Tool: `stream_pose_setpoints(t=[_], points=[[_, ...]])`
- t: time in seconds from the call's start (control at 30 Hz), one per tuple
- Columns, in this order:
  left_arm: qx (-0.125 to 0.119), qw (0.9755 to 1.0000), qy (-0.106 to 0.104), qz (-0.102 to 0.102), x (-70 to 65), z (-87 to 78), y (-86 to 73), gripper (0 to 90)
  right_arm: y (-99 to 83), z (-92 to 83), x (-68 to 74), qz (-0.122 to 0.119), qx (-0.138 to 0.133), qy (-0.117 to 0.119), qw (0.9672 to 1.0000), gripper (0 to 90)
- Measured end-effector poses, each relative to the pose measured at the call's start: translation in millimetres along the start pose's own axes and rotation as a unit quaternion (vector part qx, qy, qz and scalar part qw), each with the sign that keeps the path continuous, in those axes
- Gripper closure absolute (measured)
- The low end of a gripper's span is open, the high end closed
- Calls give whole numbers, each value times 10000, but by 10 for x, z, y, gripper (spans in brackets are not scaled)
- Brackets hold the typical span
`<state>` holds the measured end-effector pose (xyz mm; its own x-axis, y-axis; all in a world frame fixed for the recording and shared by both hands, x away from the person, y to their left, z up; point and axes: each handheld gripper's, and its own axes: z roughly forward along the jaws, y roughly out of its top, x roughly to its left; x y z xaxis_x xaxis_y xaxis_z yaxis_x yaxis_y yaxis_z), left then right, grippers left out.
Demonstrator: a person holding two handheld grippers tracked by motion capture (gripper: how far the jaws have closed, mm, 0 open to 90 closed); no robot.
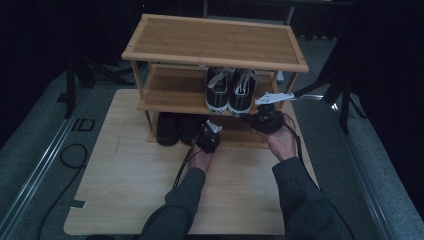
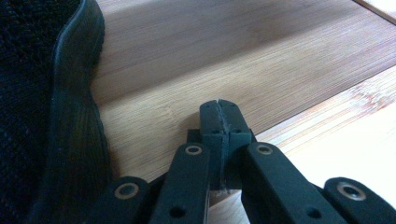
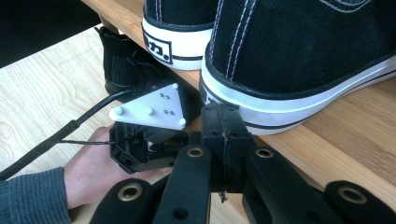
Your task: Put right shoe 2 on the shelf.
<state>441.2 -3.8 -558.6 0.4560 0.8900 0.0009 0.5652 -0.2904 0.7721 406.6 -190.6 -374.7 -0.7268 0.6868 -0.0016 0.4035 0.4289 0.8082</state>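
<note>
A pair of black sneakers with white soles (image 1: 229, 91) stands on the middle shelf of a bamboo shoe rack (image 1: 215, 44). A pair of plain black shoes (image 1: 176, 129) sits on the bottom shelf at the left. My left gripper (image 1: 207, 135) is low at the bottom shelf, just right of the black shoes; its jaws (image 2: 219, 112) are shut and empty beside a black shoe (image 2: 46, 116). My right gripper (image 1: 252, 119) is at the front edge of the middle shelf. Its shut, empty jaws (image 3: 224, 119) are right at the heel of the right sneaker (image 3: 299, 56).
The rack stands on a light wooden board (image 1: 125, 180) over a grey floor. Its top shelf is bare. The left gripper's grey plate (image 3: 154, 109) and cable (image 3: 56, 137) lie just left of my right gripper. Dark stands (image 1: 345, 95) flank the rack.
</note>
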Motion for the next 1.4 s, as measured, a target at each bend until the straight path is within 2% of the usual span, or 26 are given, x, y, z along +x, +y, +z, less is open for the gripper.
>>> stream_pose_setpoints(t=[0.6, 0.73, 0.77, 0.83, 0.93, 1.03, 1.1, 1.13, 1.2, 1.3, 1.4], points=[[11, 10000, 26, 12, -11, -3, 0, 898, 0, 32, -17, 6, -49, -72, 10000, 900], [-12, 10000, 38, -13, -11, 0, -1, 899, -4, 28, -11, -34, -11, -23, 10000, 836], [-2, 10000, 36, 2, -10, -1, -1, 898, -15, 24, 15, -175, 41, -114, 9998, 831], [28, 10000, 36, 47, -8, -6, 0, 898, -35, 22, 32, -243, 96, -178, 9995, 831], [21, 10000, 48, 56, -15, -6, 0, 898, -71, -14, 38, -232, -35, -97, 9997, 824], [29, 10000, 30, 30, -11, -4, 0, 898, -115, -46, 29, -251, -35, -130, 9996, 812], [-40, 10000, 31, -58, -20, 4, -1, 898, -150, -77, 13, -256, -28, -120, 9996, 803], [19, 10000, 17, 8, -11, -4, 0, 898, -150, -77, 13, -256, -28, -120, 9996, 803], [-21, 10000, 30, -35, -18, 1, -1, 898, -163, -90, 10, -267, -40, -91, 9996, 801], [-67, 9999, 35, -99, -21, 6, -1, 897, -237, -119, 1, -310, 22, -92, 9995, 791], [10, 10000, 17, -6, -9, -3, 0, 897, -281, -101, -9, -271, 98, -117, 9995, 787]])
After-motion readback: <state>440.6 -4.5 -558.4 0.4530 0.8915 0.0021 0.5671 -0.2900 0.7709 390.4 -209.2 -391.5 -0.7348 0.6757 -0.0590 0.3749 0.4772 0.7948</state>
